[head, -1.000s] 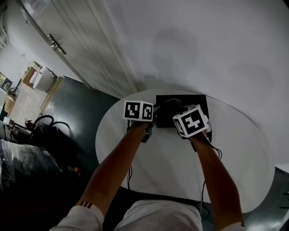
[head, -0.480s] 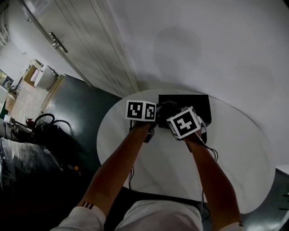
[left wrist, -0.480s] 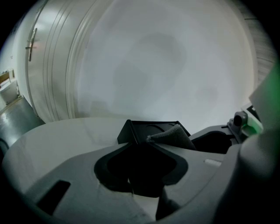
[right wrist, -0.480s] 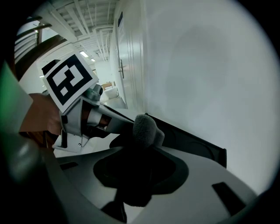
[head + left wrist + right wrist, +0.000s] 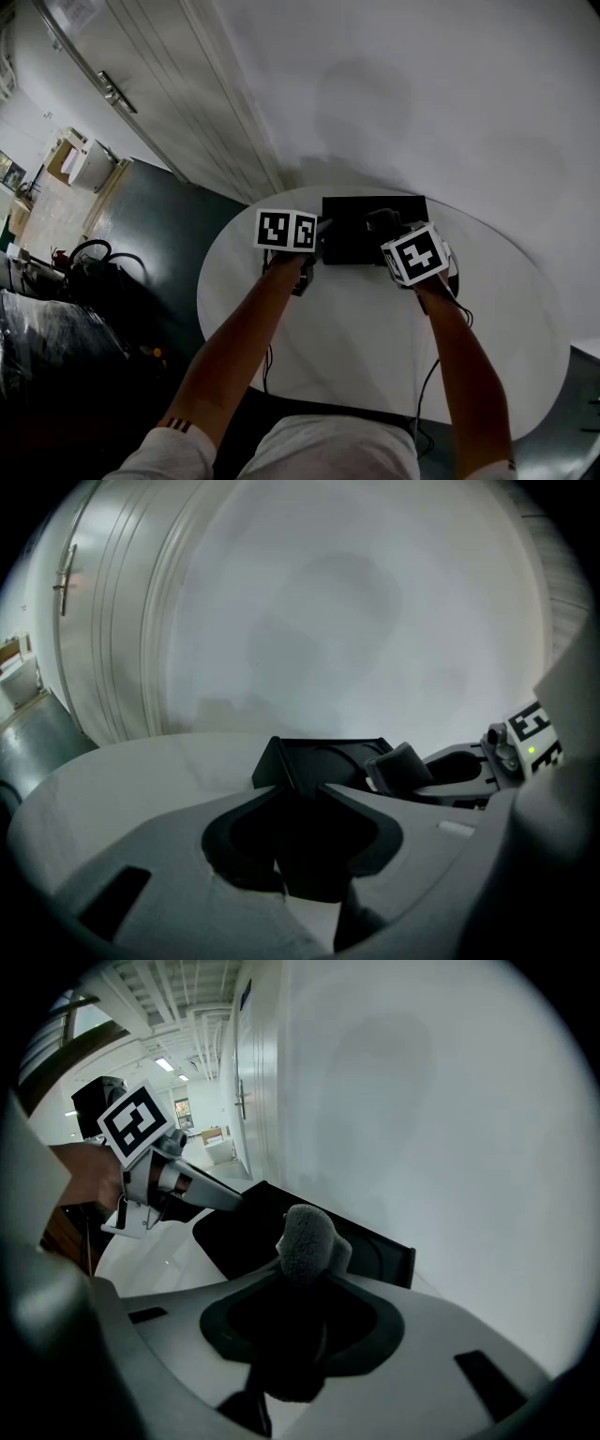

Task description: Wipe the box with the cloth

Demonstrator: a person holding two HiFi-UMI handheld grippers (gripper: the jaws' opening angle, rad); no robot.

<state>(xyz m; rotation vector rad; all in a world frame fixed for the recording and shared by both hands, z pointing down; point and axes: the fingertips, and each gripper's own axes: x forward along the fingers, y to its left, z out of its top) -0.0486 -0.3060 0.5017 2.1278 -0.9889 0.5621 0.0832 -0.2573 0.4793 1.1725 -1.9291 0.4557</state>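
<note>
box (image 5: 356, 220) sits at the far side of the worktop (image 5: 356, 347); it appears rigid and light, so likely to slide. left claw (image 5: 300, 791) clamps its near corner as a brace. right claw (image 5: 305, 1283) pinches the soft, limp cloth (image 5: 305, 1234), bunched beyond the jaws.

**Box** (image 5: 361, 230): black, shallow and rectangular, open side up. It lies flat at the 12 o'clock edge of the round white table (image 5: 375, 328). I see its 8 o'clock corner pinched between the jaws of the left gripper (image 5: 298, 803).

**Cloth** (image 5: 307, 1232): a grey, fuzzy wad, bunched upright and clamped in the right gripper (image 5: 305, 1279). It sits over the box's 3 o'clock half; whether it touches the box I cannot tell.
</note>
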